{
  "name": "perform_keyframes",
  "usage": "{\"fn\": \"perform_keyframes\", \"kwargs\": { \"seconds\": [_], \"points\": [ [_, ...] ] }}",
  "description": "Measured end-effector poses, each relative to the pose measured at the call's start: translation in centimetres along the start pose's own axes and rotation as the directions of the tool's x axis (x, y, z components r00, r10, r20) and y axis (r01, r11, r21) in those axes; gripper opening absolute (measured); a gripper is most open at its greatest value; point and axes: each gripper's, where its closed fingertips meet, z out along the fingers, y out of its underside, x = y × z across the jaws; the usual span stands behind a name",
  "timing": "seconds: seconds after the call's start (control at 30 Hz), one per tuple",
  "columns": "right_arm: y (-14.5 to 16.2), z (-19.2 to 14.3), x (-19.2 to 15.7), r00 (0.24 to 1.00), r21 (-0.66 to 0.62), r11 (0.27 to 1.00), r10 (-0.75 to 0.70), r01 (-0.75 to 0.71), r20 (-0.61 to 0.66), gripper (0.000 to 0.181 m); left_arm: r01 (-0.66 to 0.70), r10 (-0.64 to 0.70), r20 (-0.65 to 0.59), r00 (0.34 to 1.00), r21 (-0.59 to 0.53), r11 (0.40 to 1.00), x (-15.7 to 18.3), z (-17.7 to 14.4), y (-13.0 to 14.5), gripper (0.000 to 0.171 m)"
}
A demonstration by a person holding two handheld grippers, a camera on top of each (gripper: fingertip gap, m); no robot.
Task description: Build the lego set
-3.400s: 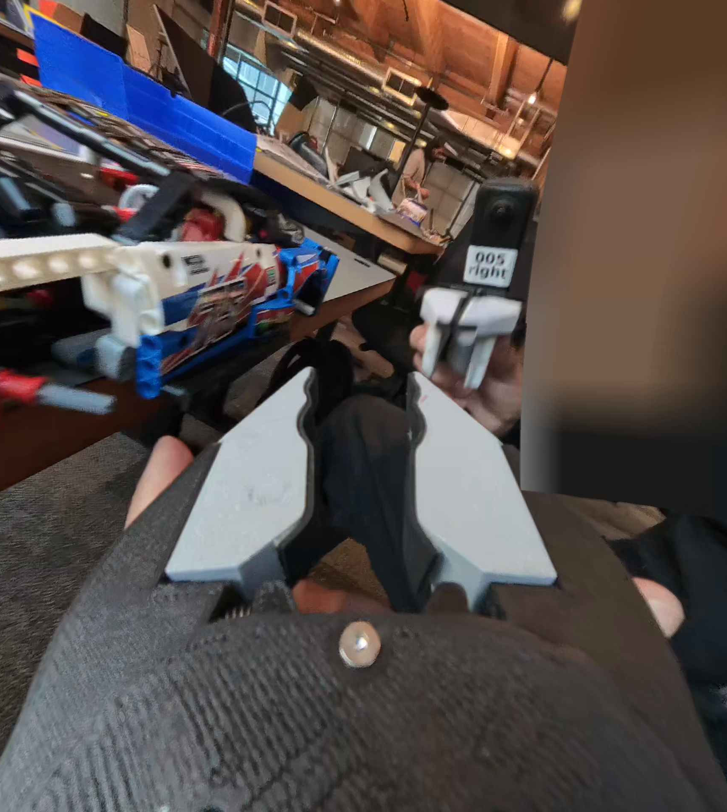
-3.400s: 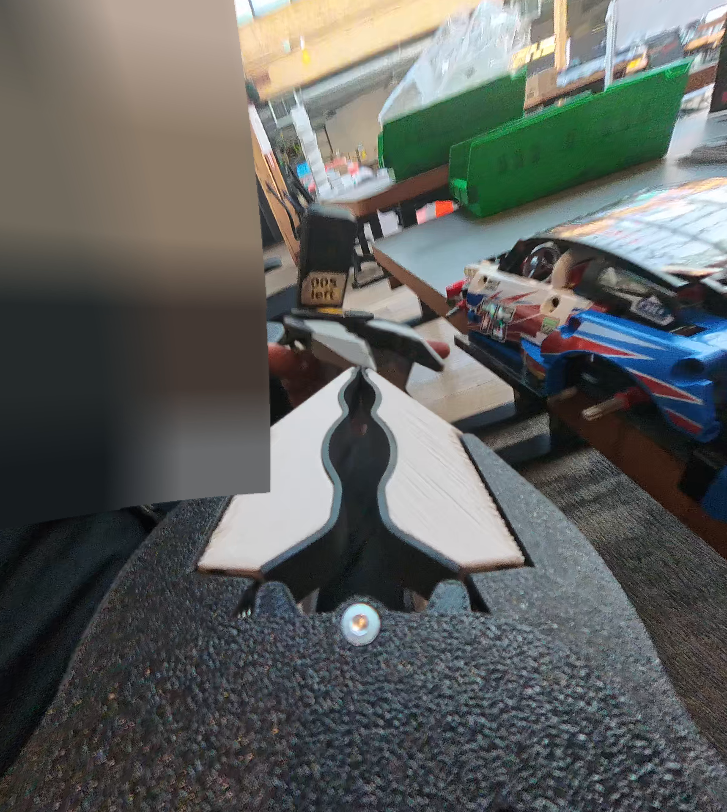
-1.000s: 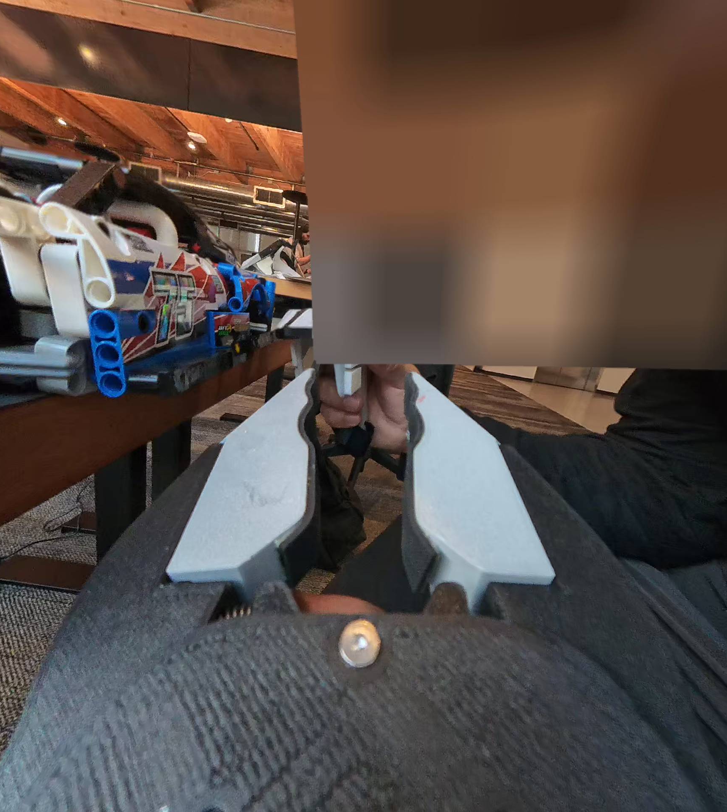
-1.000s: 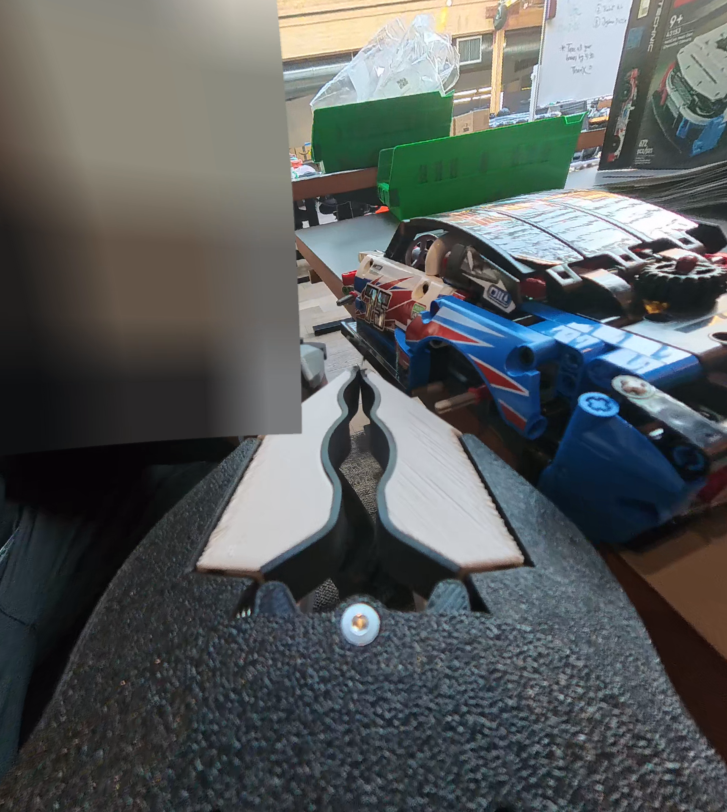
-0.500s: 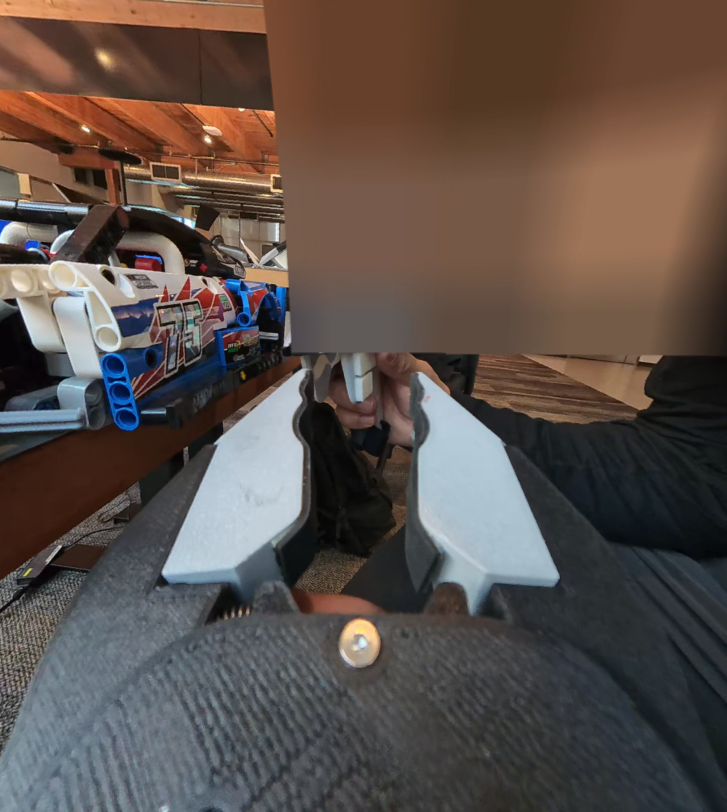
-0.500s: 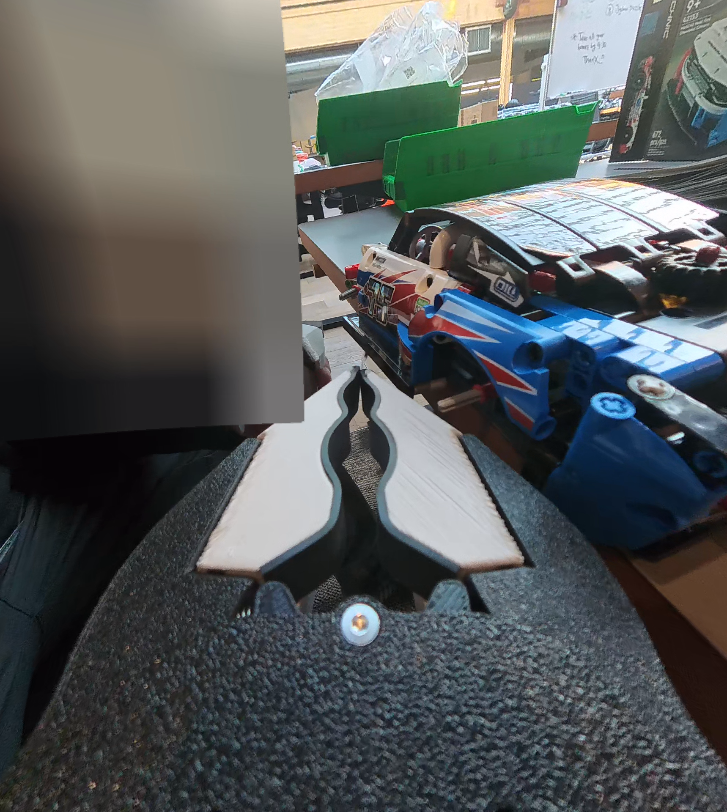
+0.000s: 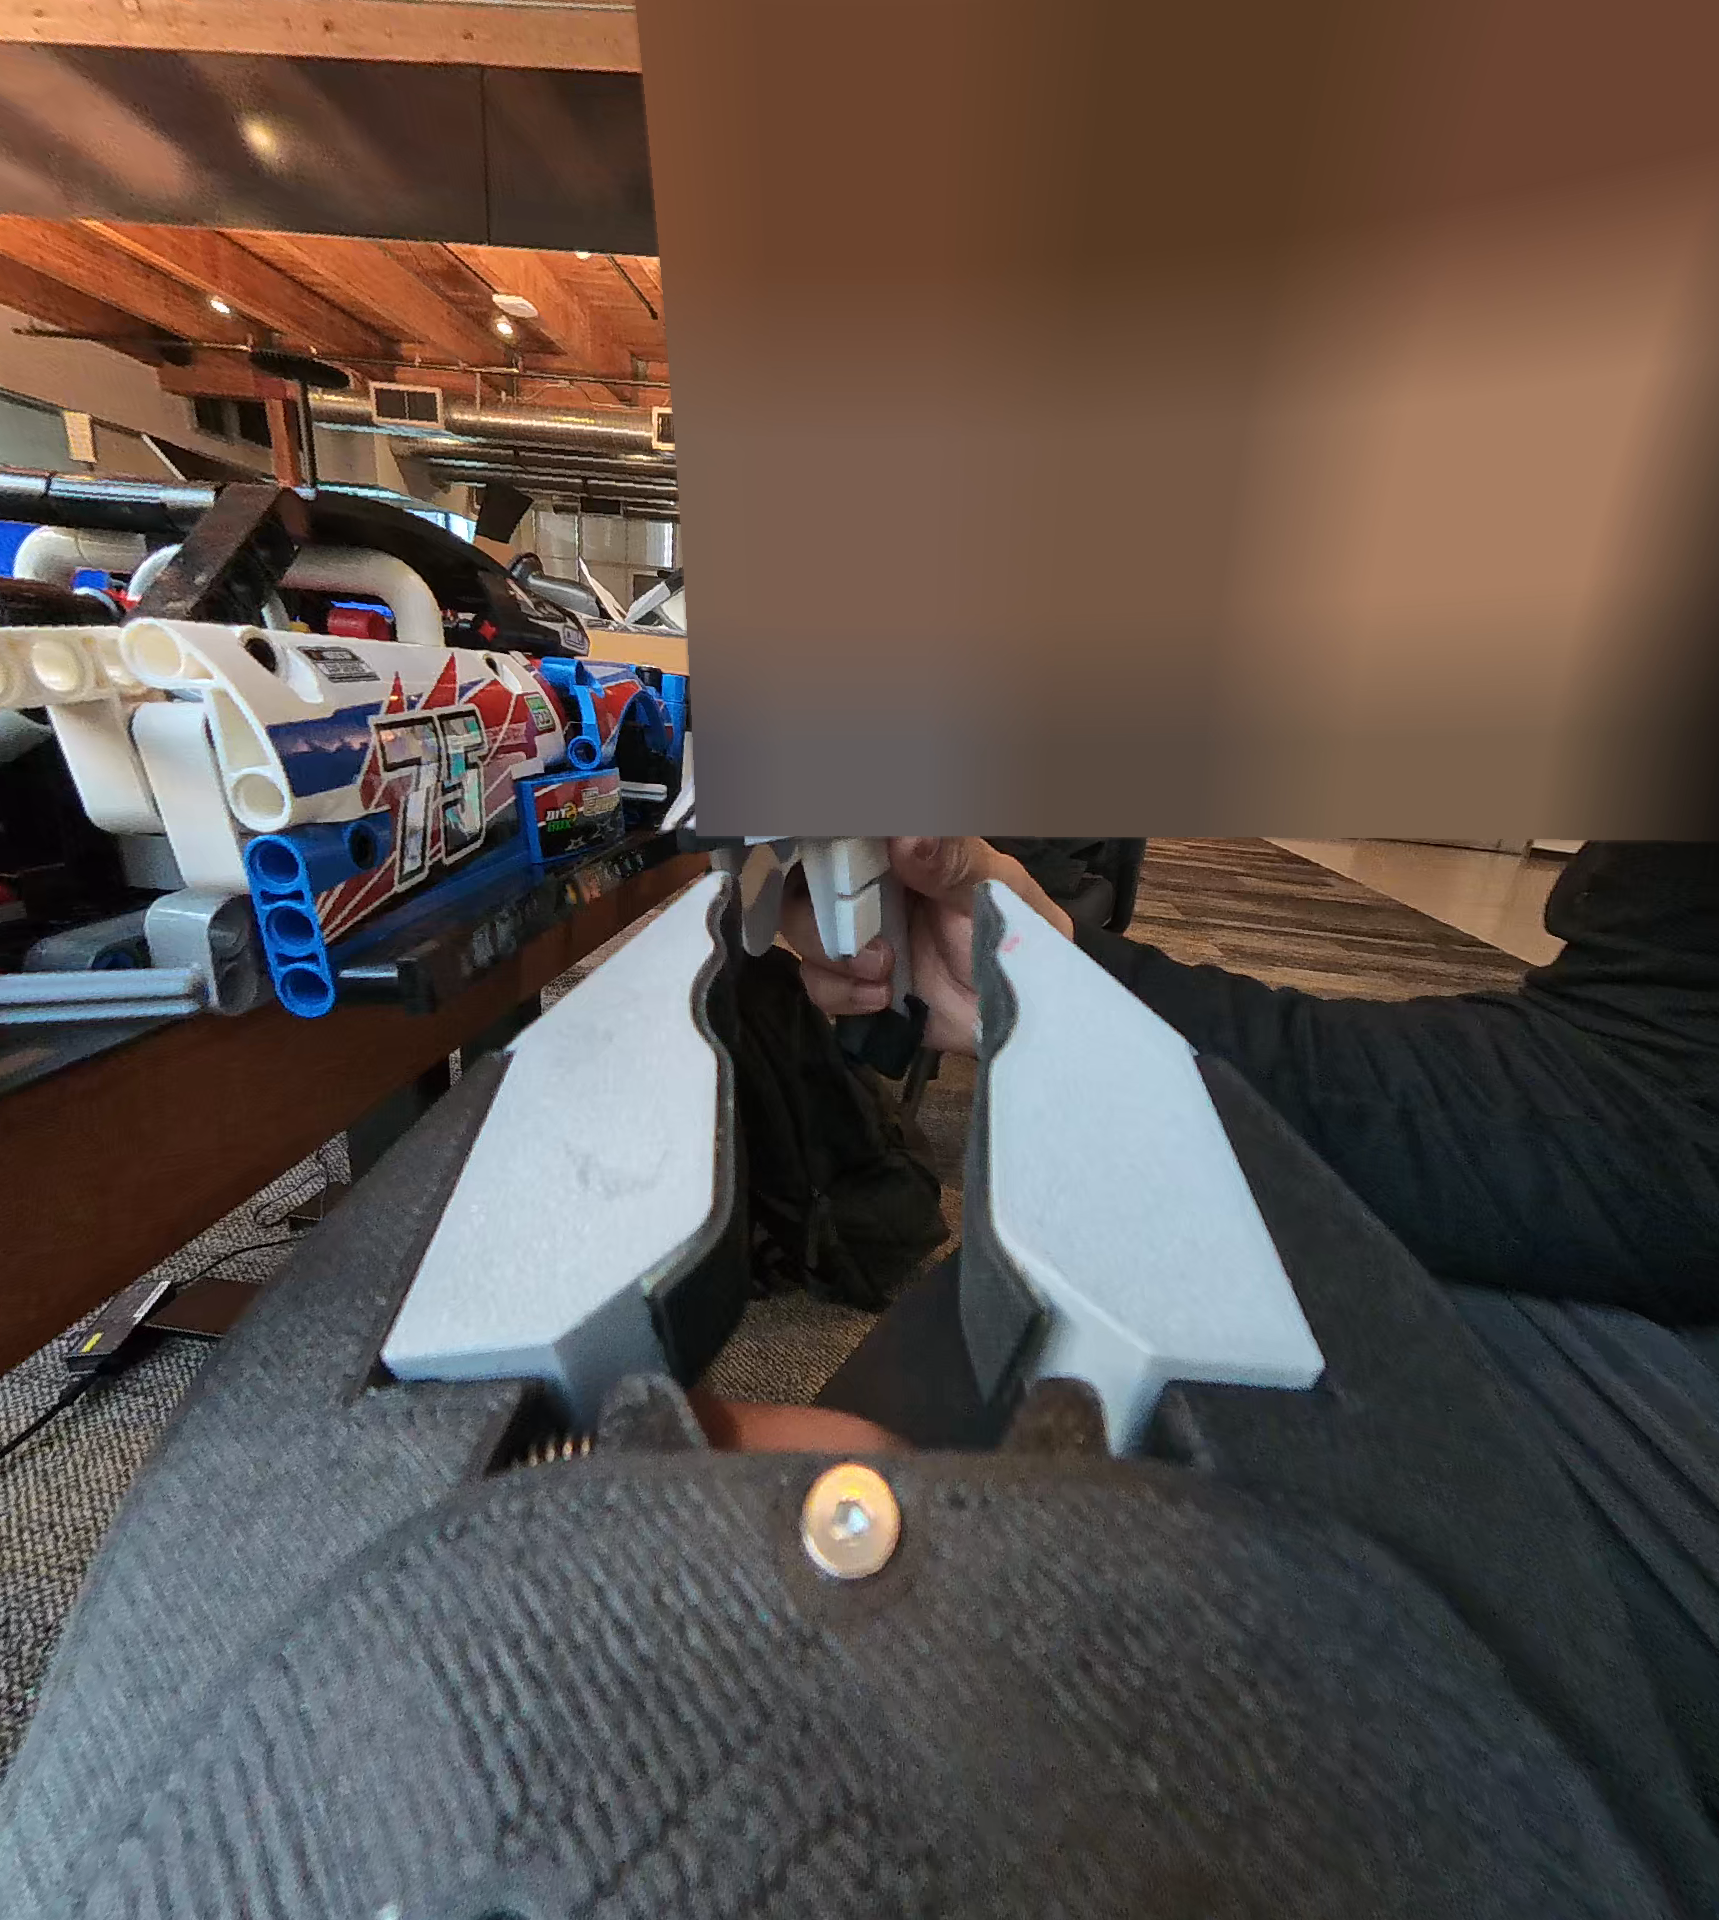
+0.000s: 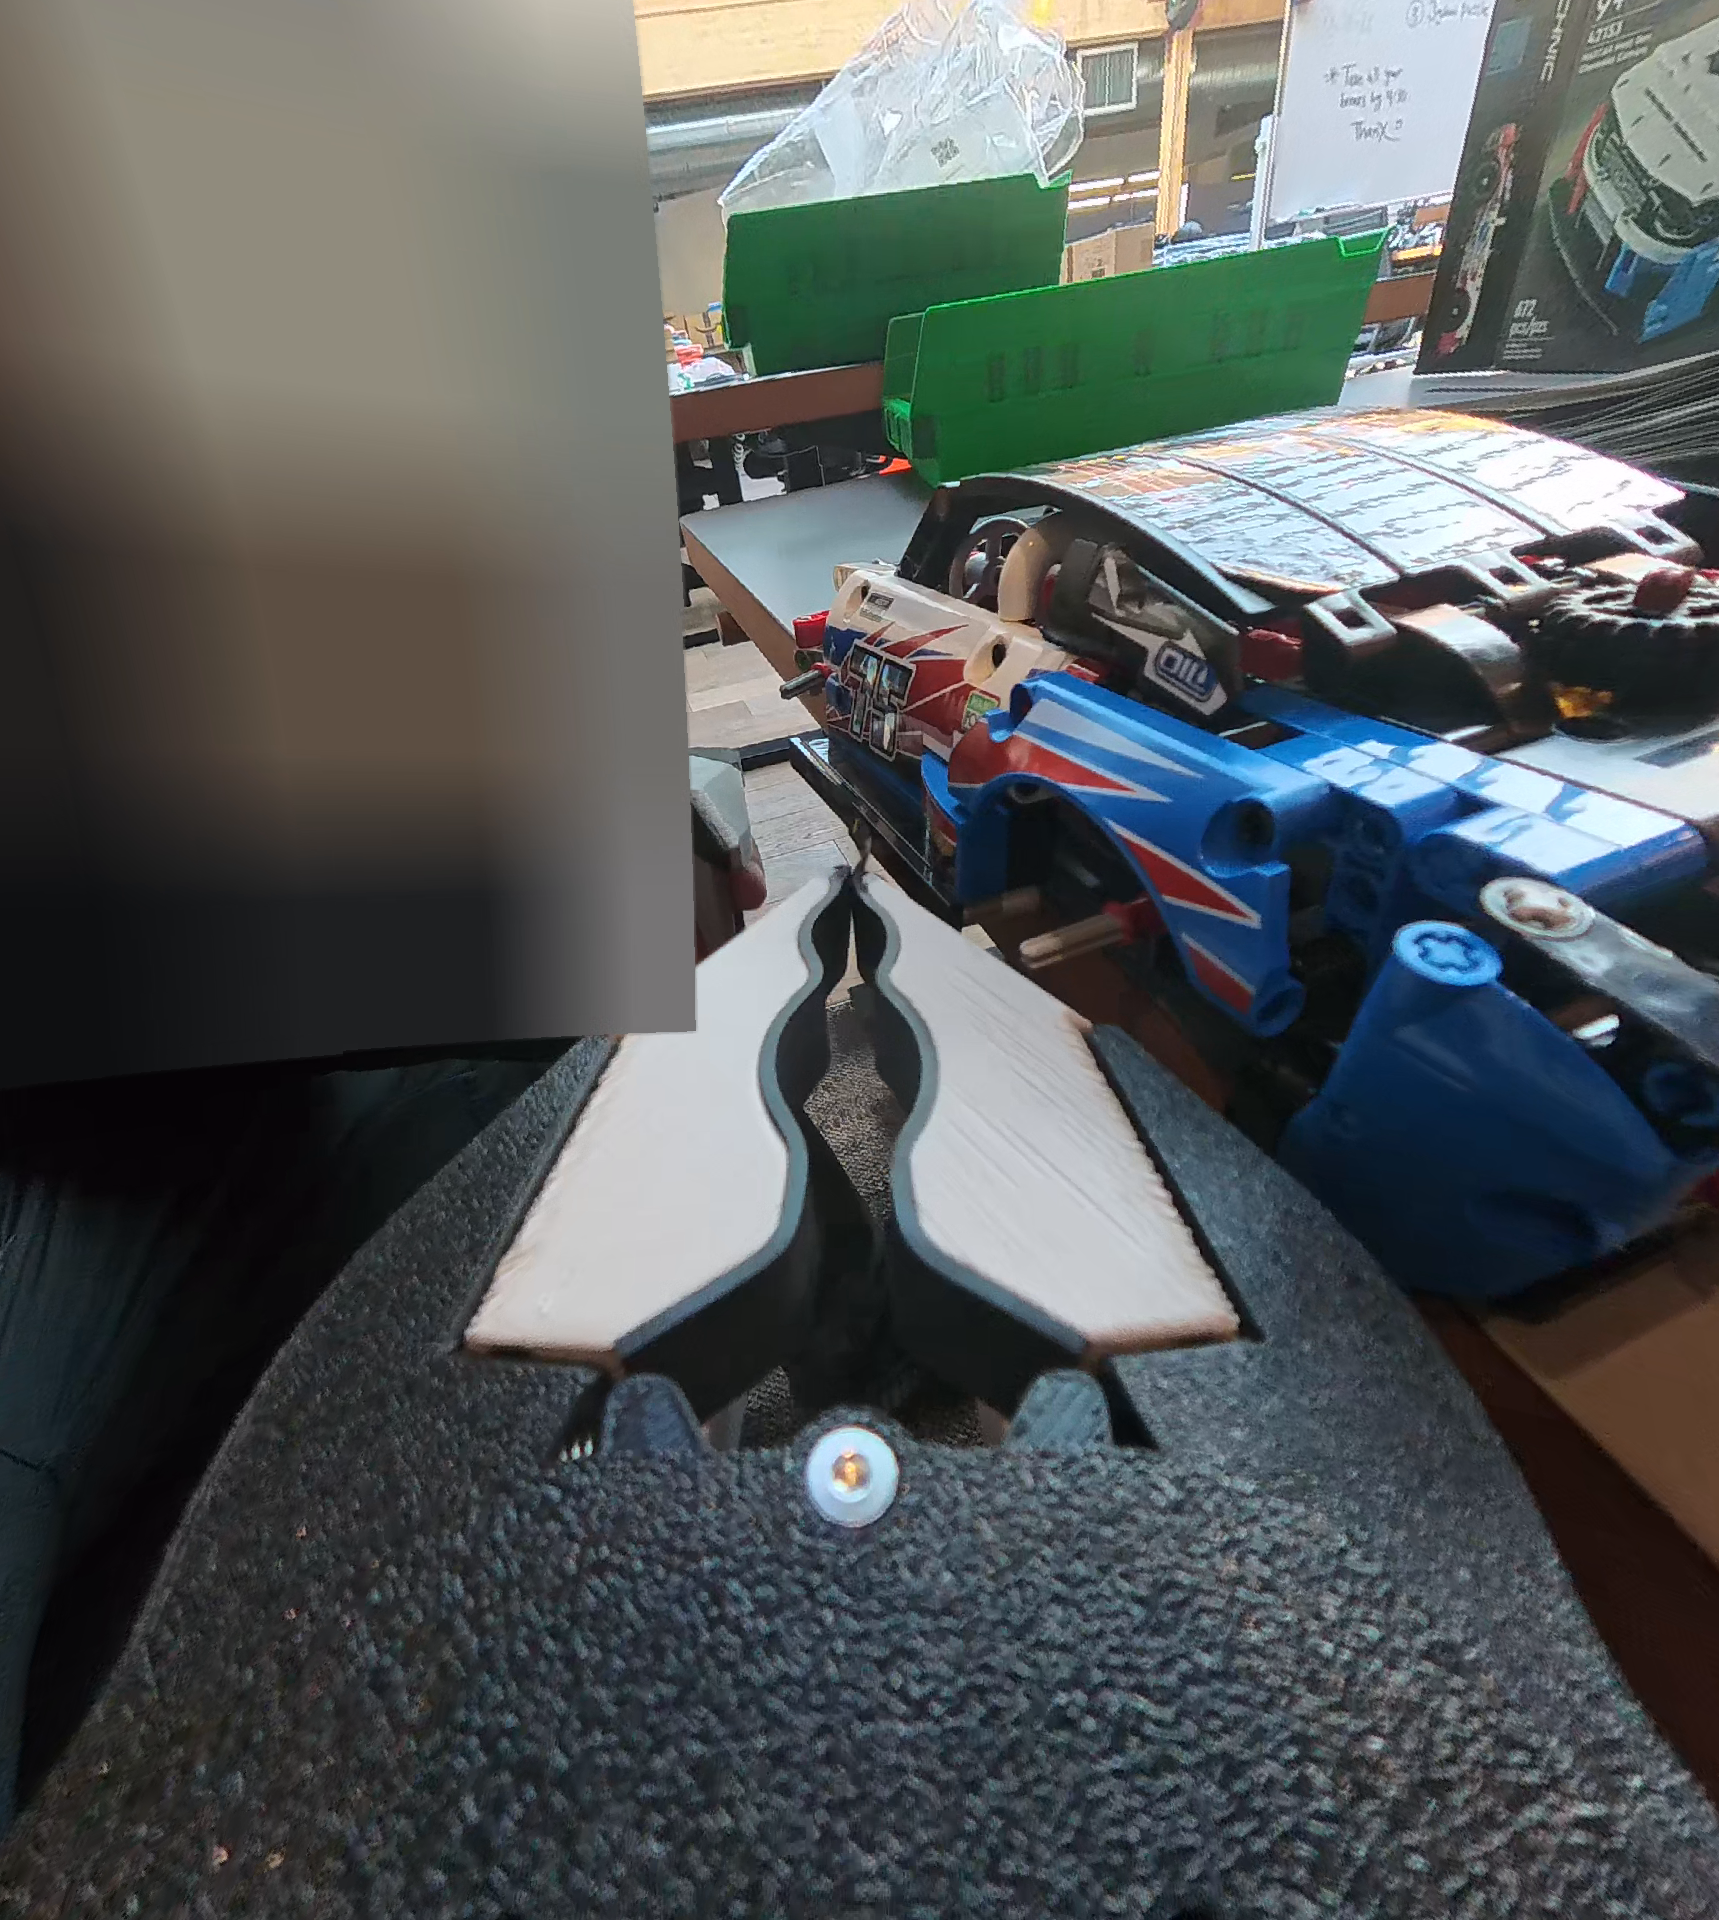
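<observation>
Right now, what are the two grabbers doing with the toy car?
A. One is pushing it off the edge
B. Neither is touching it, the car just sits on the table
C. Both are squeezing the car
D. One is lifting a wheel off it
B: the toy car sits on the table, while the left gripper and right gripper hold nothing and are away from it.

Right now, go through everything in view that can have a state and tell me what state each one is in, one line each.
left gripper: open, nothing between its fingers.
right gripper: shut, tips together, holding nothing visible.
lego car: partly built, resting on the table, no wheel on the bare axle in its front arch.
green bins: standing upright on the tables behind the car.
plastic bag: crumpled, sticking up out of the far green bin.
lego box: standing upright behind the car.
</observation>
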Motion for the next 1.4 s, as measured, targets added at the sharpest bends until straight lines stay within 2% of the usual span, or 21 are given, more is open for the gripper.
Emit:
{"fn": "perform_keyframes", "kwargs": {
  "seconds": [0.97, 1.4],
  "points": [
    [0.1, 0.0, 0.3, 0.999, 0.005, 1.000, -0.004, 0.004, -0.032, 0.000, -0.037, 0.038, 0.031, 0.999, -0.014, 0.999, 0.0, 0.6, -0.1, 0.046],
    [0.1, 0.1, 0.4, 0.999, 0.017, 1.000, -0.005, 0.005, -0.042, 0.000, -0.079, 0.084, 0.099, 0.992, -0.048, 0.996, -0.9, 0.7, 0.4, 0.052]
  ]
}}
